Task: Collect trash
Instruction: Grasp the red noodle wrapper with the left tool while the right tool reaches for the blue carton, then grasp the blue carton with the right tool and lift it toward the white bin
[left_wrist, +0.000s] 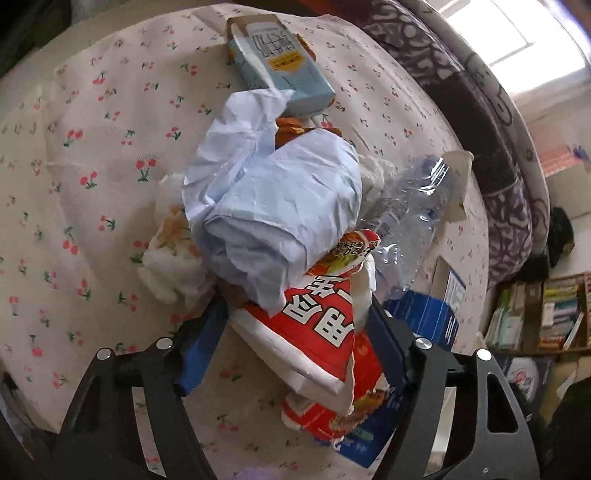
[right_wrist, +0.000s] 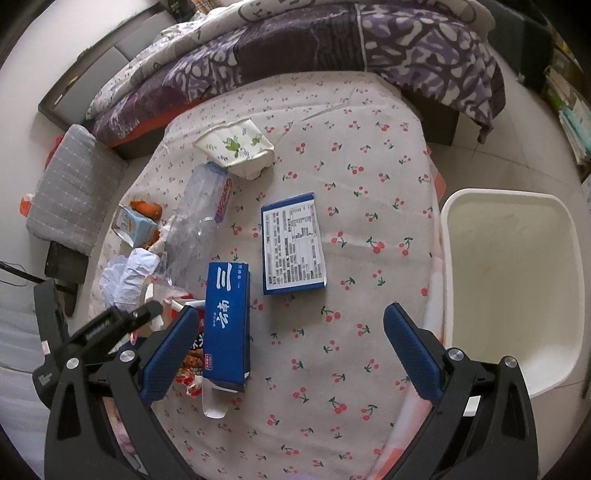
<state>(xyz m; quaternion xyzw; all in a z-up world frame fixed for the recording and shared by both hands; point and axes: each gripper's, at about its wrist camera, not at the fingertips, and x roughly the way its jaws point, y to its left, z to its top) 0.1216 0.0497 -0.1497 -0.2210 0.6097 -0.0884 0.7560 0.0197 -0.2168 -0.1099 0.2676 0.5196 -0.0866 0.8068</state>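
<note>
While the left gripper (left_wrist: 295, 332) straddles the red noodle wrapper (left_wrist: 314, 328) with jaws apart, pads not visibly pressing, the open, empty right gripper (right_wrist: 291, 354) has the white bin (right_wrist: 513, 288) to its right.

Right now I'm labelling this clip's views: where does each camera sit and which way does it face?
Left wrist: on the left gripper, looking steeply down at the trash pile; its fingers flank the red wrapper.
Right wrist: on the right gripper, looking down over the cherry-print cloth toward the white bin; jaws open, empty.
Shared: the crumpled bottle, pale blue carton, dark blue box.
</note>
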